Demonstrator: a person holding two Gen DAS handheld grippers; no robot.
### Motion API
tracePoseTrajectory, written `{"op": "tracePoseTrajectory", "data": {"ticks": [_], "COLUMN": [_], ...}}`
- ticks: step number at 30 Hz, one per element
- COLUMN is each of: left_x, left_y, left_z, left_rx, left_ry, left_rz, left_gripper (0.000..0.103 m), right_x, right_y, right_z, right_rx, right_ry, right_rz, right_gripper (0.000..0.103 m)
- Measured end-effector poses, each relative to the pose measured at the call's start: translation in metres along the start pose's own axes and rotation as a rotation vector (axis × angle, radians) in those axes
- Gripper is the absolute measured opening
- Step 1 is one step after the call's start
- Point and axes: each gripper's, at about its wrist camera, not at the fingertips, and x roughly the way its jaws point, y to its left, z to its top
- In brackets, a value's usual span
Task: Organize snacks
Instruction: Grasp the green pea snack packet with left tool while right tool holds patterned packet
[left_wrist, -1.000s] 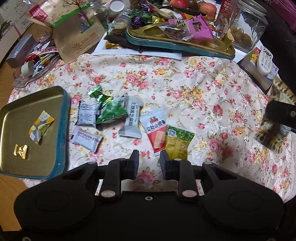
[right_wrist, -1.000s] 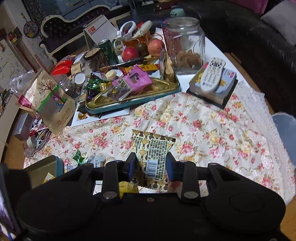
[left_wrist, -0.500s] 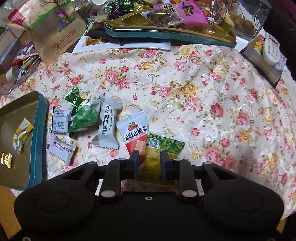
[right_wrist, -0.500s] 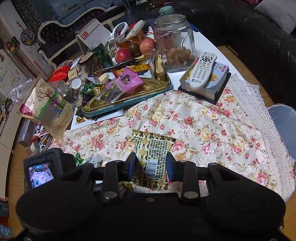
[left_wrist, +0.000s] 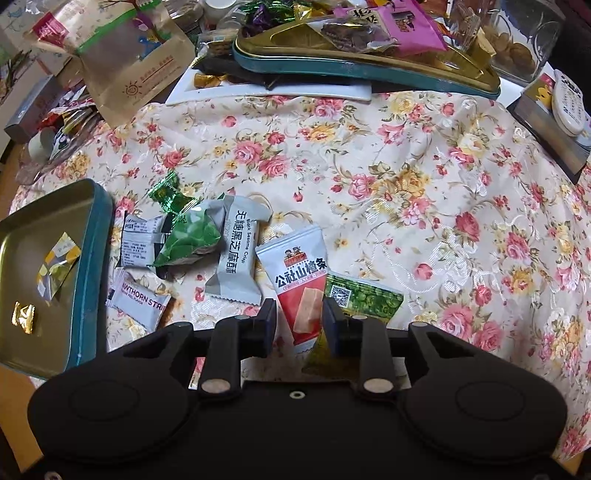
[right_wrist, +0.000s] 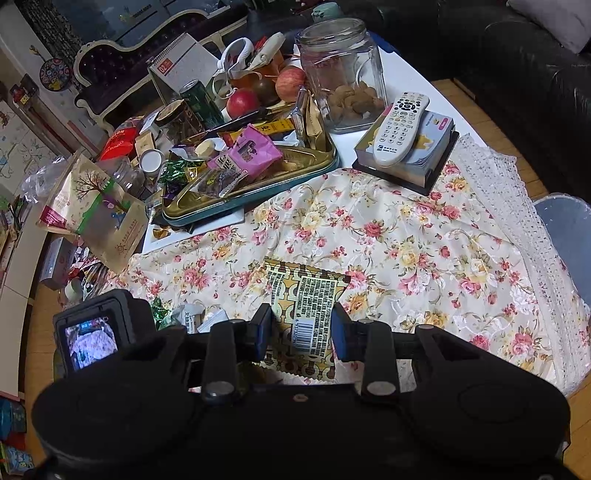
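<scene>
1. My left gripper was low over the floral tablecloth, its jaws narrowly parted with the red-and-white hawthorn packet between them; I could not tell whether the pads actually touched it.
2. Only the left wrist view showed the loose pile: a green-and-yellow packet just at 3 o'clock of the red one and partly under it, a grey sesame crisp packet at 10 o'clock, and a green foil packet overlapping the grey one's left edge.
3. That view also showed the gold tin tray at 9 o'clock, holding a yellow-and-white wrapper and a small gold candy.
4. My right gripper was clamped on a brown patterned snack packet, barcode side up, held above the cloth.
5. Only the right wrist view showed the glass jar at 12 o'clock, the remote control lying on a box at 1 o'clock, apples behind, and the left rig's camera at 9 o'clock.
6. Both views showed the full snack tray at the far edge of the cloth.
7. Compared with a second earlier, the left gripper had come down and forward from short of the pile to straddle the red packet, and its camera had entered the right view; the right gripper's hold on the brown packet was unchanged.
</scene>
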Motion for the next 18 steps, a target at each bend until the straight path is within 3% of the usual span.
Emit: {"op": "tracePoseTrajectory", "data": {"ticks": [12,18], "left_x": [0.0001,0.0037], "left_y": [0.0004,-0.0035], "left_z": [-0.0031,-0.0039], "left_rx": [0.056,0.083], "left_ry": [-0.017,0.021], "left_rz": [-0.062,-0.145], "left_gripper": [0.041,0.042], "right_x": [0.0008,0.0005], "right_y": [0.0032,0.0045], "right_z": [-0.001,-0.0011], "right_rx": [0.002,0.0], "right_ry": [0.017,0.02], "right_rz": [0.013,0.02], "right_gripper": [0.035,0.035]}}
